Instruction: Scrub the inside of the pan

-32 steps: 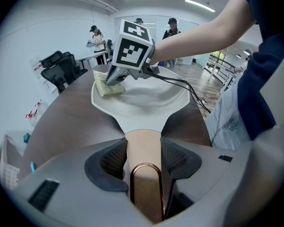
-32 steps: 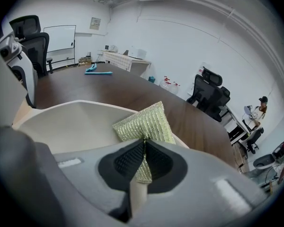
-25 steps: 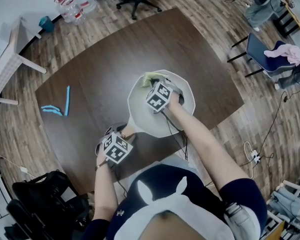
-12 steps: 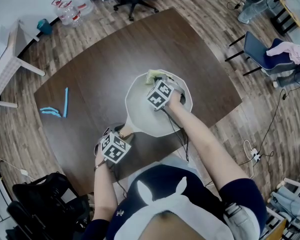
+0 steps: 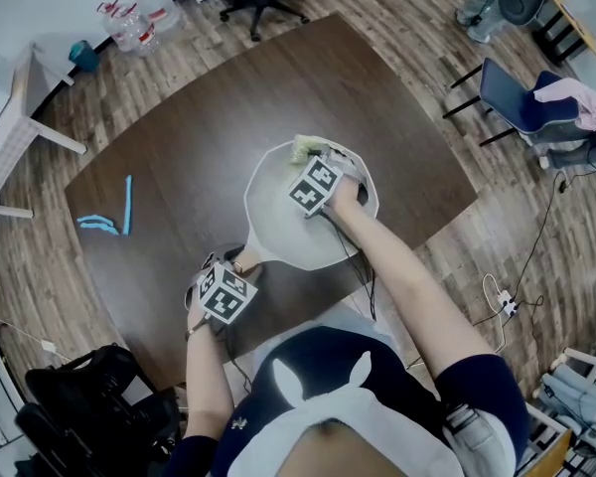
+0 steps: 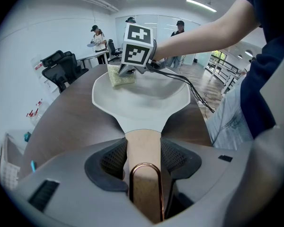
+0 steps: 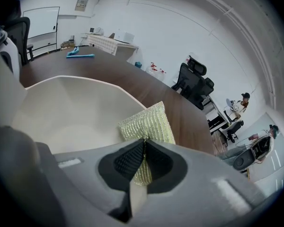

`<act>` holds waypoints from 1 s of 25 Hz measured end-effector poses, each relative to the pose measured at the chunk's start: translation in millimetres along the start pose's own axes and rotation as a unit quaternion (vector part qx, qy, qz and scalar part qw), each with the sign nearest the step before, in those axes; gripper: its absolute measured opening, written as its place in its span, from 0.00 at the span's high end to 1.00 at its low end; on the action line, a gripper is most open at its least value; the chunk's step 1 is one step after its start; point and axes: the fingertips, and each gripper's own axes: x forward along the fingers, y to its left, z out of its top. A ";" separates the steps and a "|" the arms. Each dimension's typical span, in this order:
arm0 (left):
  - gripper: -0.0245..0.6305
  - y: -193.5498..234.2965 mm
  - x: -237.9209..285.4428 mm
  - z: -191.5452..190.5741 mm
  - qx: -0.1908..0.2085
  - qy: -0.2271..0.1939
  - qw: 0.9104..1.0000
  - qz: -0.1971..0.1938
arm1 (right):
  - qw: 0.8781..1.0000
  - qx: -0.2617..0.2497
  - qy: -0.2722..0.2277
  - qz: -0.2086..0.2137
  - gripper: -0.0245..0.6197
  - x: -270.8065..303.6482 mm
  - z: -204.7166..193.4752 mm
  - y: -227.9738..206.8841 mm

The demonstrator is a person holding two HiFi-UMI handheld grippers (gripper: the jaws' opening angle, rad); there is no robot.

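Pan (image 5: 278,222): sits mid-table (image 5: 179,137), bowl away from the person, handle (image 6: 143,138) pointing back toward them, slightly left.
Left gripper (image 6: 144,154): jaws wide, clamped on that handle.
Left gripper view alone: a copper loop (image 6: 145,164) at the handle's end.
Right gripper (image 7: 143,162): jaws nearly together, pinching a yellow-green scrub pad (image 7: 146,122) by the pan's far rim.
Right gripper view alone: the pad's mesh weave.

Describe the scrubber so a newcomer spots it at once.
On the dark brown wooden table sits a white angular pan. At its far rim, the right gripper pinches a small yellow-green mesh scrub pad. It is the only sparkly woven thing here; the other loose items are blue strips at the table's left.
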 end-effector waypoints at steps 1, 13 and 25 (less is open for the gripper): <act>0.62 0.0 0.4 0.0 0.000 0.000 1.000 0.000 | 1.000 -0.003 0.003 -0.002 0.95 0.4 -1.1 -0.3; 0.63 0.9 0.6 -0.4 -0.004 -0.006 1.000 0.006 | 0.998 -0.028 0.050 -0.010 0.95 -1.2 -19.4 -4.0; 0.62 0.6 -0.9 -2.1 -0.008 -0.013 1.000 0.007 | 0.994 -0.057 0.098 -0.011 0.95 -7.6 -39.0 -3.9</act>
